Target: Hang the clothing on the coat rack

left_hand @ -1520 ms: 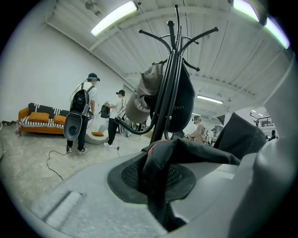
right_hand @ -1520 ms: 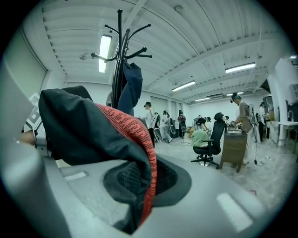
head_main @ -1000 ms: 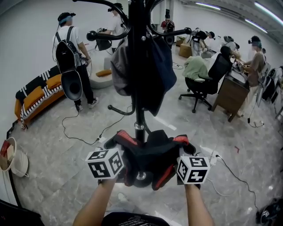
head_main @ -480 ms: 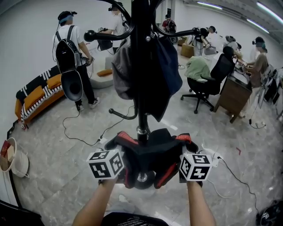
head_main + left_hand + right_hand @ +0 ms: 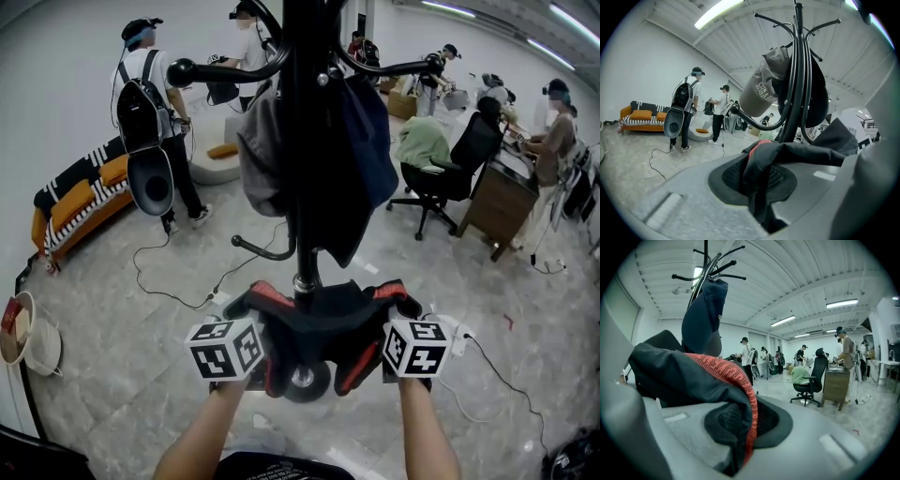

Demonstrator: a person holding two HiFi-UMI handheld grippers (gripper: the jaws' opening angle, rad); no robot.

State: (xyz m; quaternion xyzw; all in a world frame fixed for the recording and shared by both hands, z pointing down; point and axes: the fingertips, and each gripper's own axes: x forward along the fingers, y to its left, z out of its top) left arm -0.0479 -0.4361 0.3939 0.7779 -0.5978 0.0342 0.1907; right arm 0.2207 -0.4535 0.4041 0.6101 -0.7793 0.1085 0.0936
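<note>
While left gripper (image 5: 246, 339) and right gripper (image 5: 392, 336) clamp it, clothing (image 5: 323, 323) stretches between.

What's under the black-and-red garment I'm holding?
Below the garment a round dark disc shows, likely the coat rack's base. The rack's pole rises behind. The cloth covers the pole's foot and the rest of the disc.

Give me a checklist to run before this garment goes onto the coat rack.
1. Left gripper clamped on the black garment: ok.
2. Right gripper clamped on the same garment: ok.
3. Garment stretched between both grippers, in front of the coat rack: ok.
4. Free place to hang it: ok, the bare hook low on the rack's left carries nothing.
5. Collar or loop lined up with that hook: cannot tell.
</note>
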